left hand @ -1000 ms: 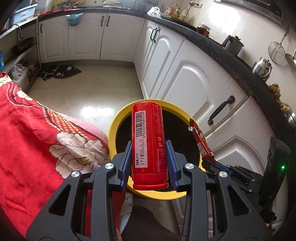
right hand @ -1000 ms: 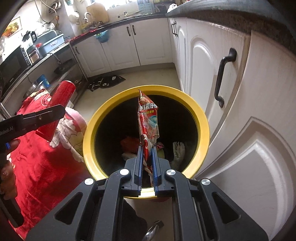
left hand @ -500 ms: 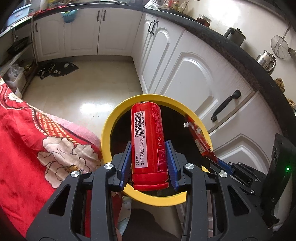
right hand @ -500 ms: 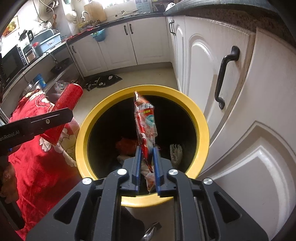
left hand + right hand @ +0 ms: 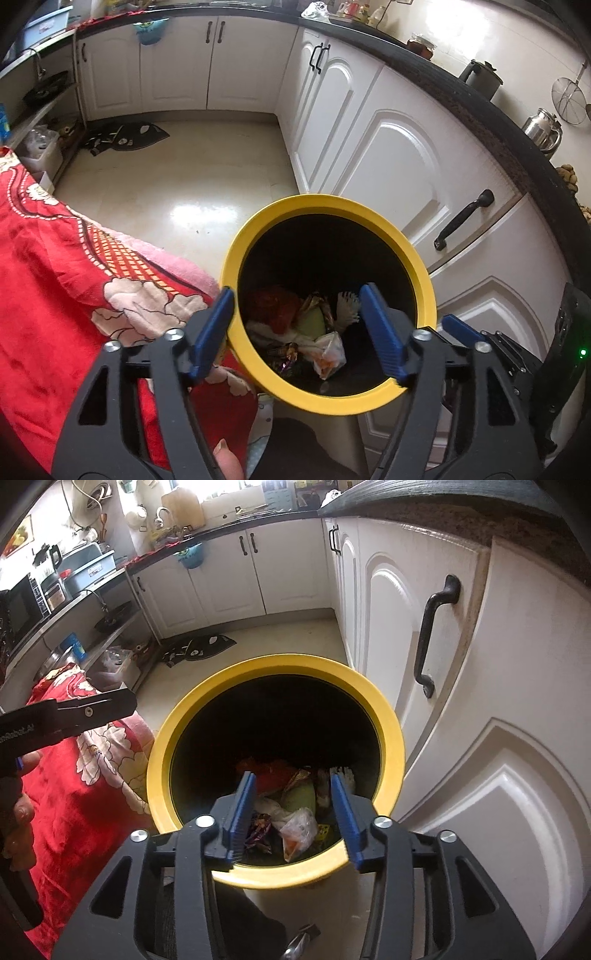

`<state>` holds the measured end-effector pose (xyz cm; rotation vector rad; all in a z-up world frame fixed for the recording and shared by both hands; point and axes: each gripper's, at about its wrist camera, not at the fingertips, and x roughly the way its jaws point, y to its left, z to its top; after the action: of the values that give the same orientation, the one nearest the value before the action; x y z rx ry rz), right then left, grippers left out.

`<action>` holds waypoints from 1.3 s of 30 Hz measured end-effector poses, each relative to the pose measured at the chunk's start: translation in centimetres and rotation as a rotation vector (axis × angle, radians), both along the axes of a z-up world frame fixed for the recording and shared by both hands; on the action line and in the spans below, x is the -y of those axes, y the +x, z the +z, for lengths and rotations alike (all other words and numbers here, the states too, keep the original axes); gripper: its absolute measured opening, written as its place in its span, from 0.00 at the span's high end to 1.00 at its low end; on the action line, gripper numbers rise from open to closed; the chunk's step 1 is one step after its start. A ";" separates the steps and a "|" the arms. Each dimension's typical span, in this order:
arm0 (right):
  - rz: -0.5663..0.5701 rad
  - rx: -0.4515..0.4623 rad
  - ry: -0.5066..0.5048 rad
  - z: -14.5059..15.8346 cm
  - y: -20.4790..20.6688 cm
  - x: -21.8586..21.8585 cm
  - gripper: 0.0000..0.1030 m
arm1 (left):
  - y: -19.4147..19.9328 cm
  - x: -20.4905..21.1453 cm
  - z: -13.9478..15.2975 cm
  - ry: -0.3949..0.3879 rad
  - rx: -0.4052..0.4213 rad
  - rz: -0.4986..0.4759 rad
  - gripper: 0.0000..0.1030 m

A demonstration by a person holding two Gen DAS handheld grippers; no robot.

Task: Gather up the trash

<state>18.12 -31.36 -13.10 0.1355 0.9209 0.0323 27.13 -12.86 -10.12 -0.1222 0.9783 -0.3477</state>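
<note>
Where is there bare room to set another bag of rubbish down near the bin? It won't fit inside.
The cream floor is bare between the yellow-rimmed bin, the white cabinets and the dark mat. It is crowded at the red floral cloth beside the bin, and the trash covers the bin's bottom.

Each unit, the left gripper [image 5: 297,328] and the right gripper [image 5: 291,816], is presenting a matte black frame with triangular cut-outs, silver screw heads at the pivots and ribbed blue pads [image 5: 242,814] lining both fingers. A green indicator light [image 5: 583,352] is glowing on the right unit's black housing, and white lettering [image 5: 16,734] is showing on the left unit's side.
</note>
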 end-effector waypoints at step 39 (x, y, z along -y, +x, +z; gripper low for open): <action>0.022 0.229 -0.099 7.3 -6.9 -4.9 0.06 | -7.8 -6.8 6.0 0.066 0.172 0.142 0.10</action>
<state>11.18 -26.41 -5.79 0.0282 0.6935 0.0220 19.29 -6.03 -4.15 -0.0996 0.8047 -0.1920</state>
